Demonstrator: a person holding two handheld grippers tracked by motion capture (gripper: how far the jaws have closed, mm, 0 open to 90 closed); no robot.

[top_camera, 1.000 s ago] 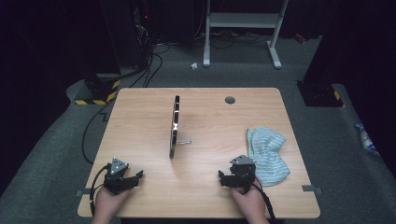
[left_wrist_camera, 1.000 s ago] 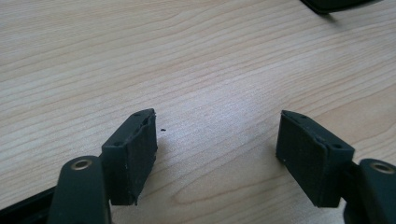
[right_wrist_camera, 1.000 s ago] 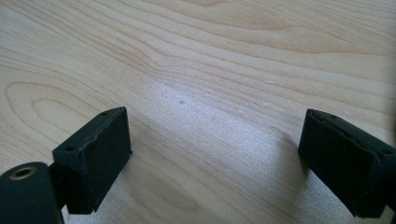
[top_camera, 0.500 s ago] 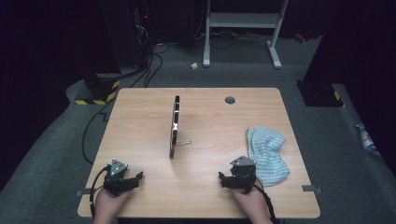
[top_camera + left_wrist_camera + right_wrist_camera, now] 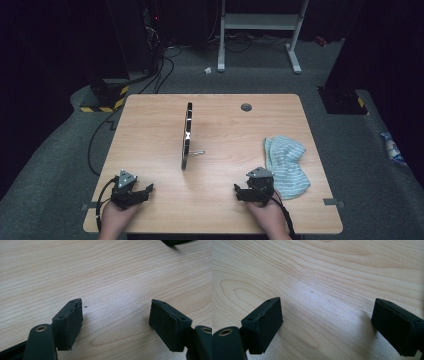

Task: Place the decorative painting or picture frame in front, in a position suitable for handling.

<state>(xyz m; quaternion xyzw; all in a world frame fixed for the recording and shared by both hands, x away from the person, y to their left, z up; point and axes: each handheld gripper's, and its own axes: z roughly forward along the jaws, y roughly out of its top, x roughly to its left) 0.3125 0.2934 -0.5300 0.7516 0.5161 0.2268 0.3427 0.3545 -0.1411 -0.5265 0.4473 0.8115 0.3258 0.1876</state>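
1. My left gripper sat at the near-left part of the table, jaws spread wide, nothing btwn them; left gripper view showed just bare wood under the gap.
2. My right gripper sat near-right, jaws also wide apart & empty; bare wood btwn them in the right gripper view.
3. Nearest thing to the right gripper was the cloth: pale blue-green w/ thin stripes, crumpled & folded on itself, lying flat just beside that gripper on its right side, by the table's right edge. Couldn't tell if they touched.
4. Mid-table stood a thin black ring-shaped frame, seen edge-on, w/ a small metal bit at its base. Well apart from both grippers.
5. A dark round grommet sat near the far edge.
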